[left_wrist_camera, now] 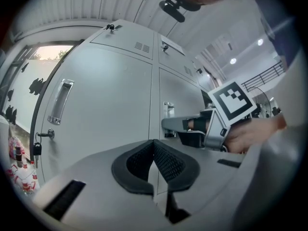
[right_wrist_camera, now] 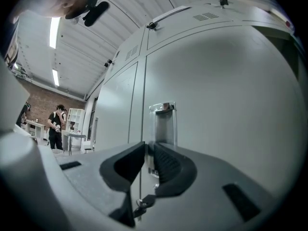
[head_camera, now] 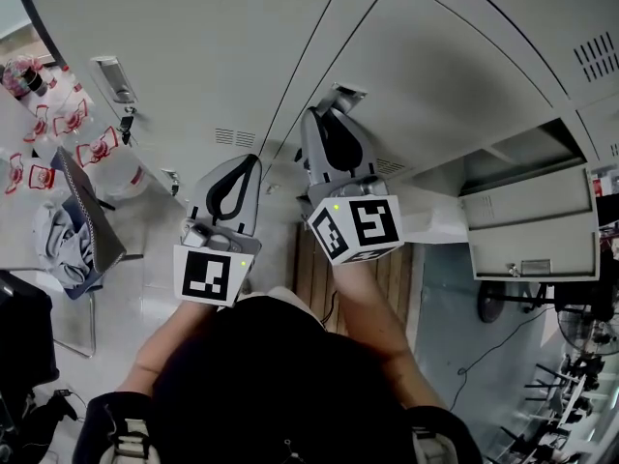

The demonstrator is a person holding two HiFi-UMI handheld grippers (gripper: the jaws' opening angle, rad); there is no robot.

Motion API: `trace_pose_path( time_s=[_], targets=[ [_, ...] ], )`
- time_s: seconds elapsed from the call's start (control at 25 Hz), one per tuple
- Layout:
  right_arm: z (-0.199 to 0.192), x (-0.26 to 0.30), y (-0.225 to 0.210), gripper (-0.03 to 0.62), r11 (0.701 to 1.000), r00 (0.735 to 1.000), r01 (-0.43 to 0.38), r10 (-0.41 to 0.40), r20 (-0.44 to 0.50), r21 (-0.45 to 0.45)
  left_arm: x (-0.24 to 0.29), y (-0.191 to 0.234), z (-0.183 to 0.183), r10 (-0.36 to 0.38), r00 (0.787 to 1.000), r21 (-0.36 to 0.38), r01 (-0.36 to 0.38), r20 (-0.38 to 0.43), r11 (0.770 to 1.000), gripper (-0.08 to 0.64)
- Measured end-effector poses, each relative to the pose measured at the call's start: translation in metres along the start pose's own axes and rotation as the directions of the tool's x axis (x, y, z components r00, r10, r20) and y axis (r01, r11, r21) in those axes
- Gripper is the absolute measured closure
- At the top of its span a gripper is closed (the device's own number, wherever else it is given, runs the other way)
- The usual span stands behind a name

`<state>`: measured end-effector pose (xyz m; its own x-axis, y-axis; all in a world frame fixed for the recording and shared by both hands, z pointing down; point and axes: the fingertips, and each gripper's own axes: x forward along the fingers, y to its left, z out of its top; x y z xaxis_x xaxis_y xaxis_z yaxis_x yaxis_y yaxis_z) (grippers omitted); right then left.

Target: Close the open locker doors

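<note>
At the left, the left hand-held gripper [head_camera: 251, 162] hovers close to the flat closed locker fronts [head_camera: 222, 56], its jaws pressed together with nothing between them. Just beside it to the right, the right hand-held gripper [head_camera: 327, 114] reaches the door handle [head_camera: 348, 94] of a closed door, and its jaws are narrowed onto the lower edge of this handle. Far to the right, well apart from both, the open locker door [head_camera: 530, 228] stands out from its compartment [head_camera: 517, 158], and the floor [head_camera: 440, 307] shows beside its edge.
</note>
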<state>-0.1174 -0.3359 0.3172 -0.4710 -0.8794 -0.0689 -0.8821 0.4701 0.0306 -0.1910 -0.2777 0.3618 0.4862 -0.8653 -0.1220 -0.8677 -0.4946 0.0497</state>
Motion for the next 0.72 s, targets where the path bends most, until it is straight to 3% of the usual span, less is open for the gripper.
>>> trace_pose_path(
  time_s=[0.24, 0.44, 0.6, 0.72],
  targets=[
    [-0.001, 0.0, -0.001, 0.528, 0.998, 0.997, 0.042, -0.039, -0.068, 0.05, -0.018, 0.002, 0.002, 0.029, 1.0, -0.004, -0.029, -0.002, 1.0, 0.558],
    [-0.003, -0.014, -0.004, 0.512, 0.995, 0.988, 0.097, -0.097, -0.118, -0.003, -0.037, 0.001, 0.005, 0.051, 0.999, -0.007, -0.051, -0.001, 0.999, 0.558],
    [0.003, -0.041, 0.001, 0.512, 0.993, 0.989, 0.115, -0.118, -0.091, -0.04, -0.046, -0.012, 0.011, 0.03, 1.0, -0.009, -0.03, 0.011, 1.0, 0.558],
    [0.016, -0.07, 0.009, 0.526, 0.991, 0.993, 0.116, -0.117, -0.016, -0.068, -0.051, -0.028, 0.011, -0.001, 1.0, -0.016, 0.001, 0.013, 1.0, 0.558]
  ],
)
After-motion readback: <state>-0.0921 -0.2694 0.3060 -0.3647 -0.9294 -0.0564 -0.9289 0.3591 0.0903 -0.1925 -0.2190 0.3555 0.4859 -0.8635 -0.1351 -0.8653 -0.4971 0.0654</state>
